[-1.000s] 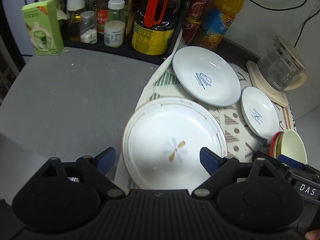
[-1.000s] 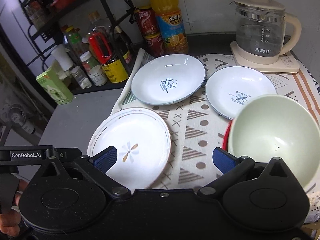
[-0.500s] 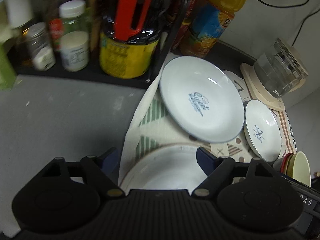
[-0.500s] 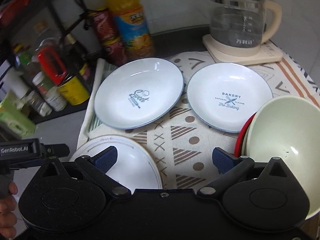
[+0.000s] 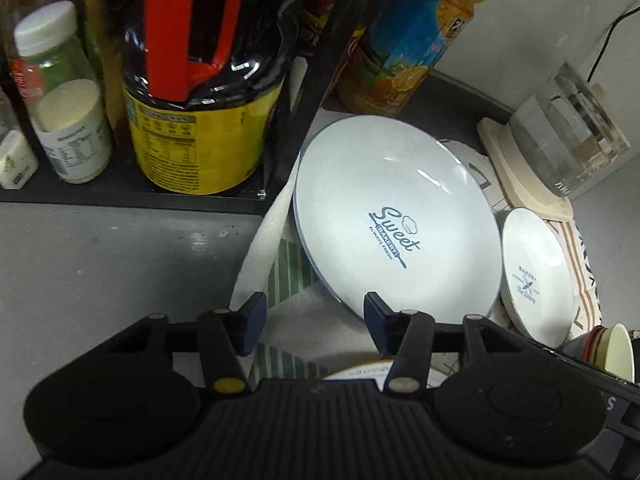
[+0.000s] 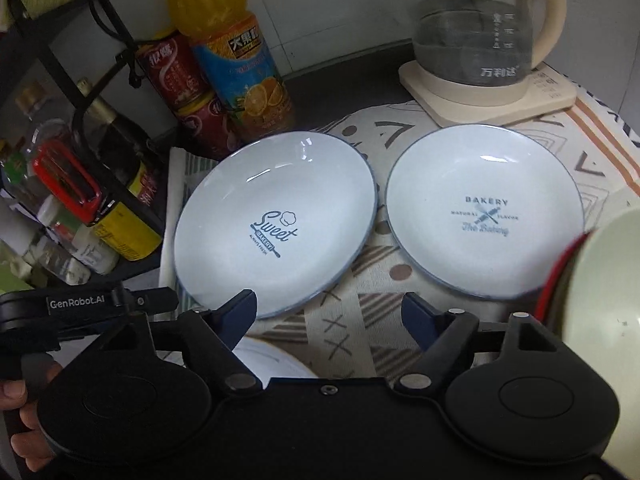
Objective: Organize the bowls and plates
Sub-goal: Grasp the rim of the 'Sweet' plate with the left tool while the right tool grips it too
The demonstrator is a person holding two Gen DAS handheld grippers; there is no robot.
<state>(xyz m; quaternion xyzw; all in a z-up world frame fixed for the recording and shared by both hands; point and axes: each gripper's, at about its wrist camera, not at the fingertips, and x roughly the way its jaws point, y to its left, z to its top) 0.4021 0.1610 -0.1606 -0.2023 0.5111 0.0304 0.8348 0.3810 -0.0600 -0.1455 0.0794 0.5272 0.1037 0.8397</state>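
The bench (image 5: 100, 264) is a grey surface. A patterned cloth (image 6: 400, 280) covers its right part, and all the tableware lies on this cloth. A black rack (image 5: 132, 198) of bottles stands along the rear left edge. A glass kettle (image 6: 472, 28) stands at the rear right corner.

**Tableware, largest first**
- The "Sweet" plate (image 6: 276, 220) lies at the rear left of the cloth, close to the rack.
- The "Bakery" plate (image 6: 484, 212) lies just beside it to the right. The two rims are near each other but not overlapping.
- A white plate (image 6: 268, 356) lies at the near left edge of the cloth. Only a small part shows under the tongs.
- A pale green bowl (image 6: 600, 300) sits nested in a red bowl (image 6: 556, 272) at the right edge of the cloth.

**Tongs**
- The left tongs (image 5: 312, 316) are part open and closing. The near rim of the "Sweet" plate lies between the jaws. Contact is not visible.
- The right tongs (image 6: 330, 310) are open wide and closing. Only cloth shows between the jaws. They hold nothing.

**Progress**
- Judged state: early. The two bowls are already nested. The three plates lie separately and none is stacked.
- Remaining work, as judged: grip the "Sweet" plate, then gather the plates into one stack.
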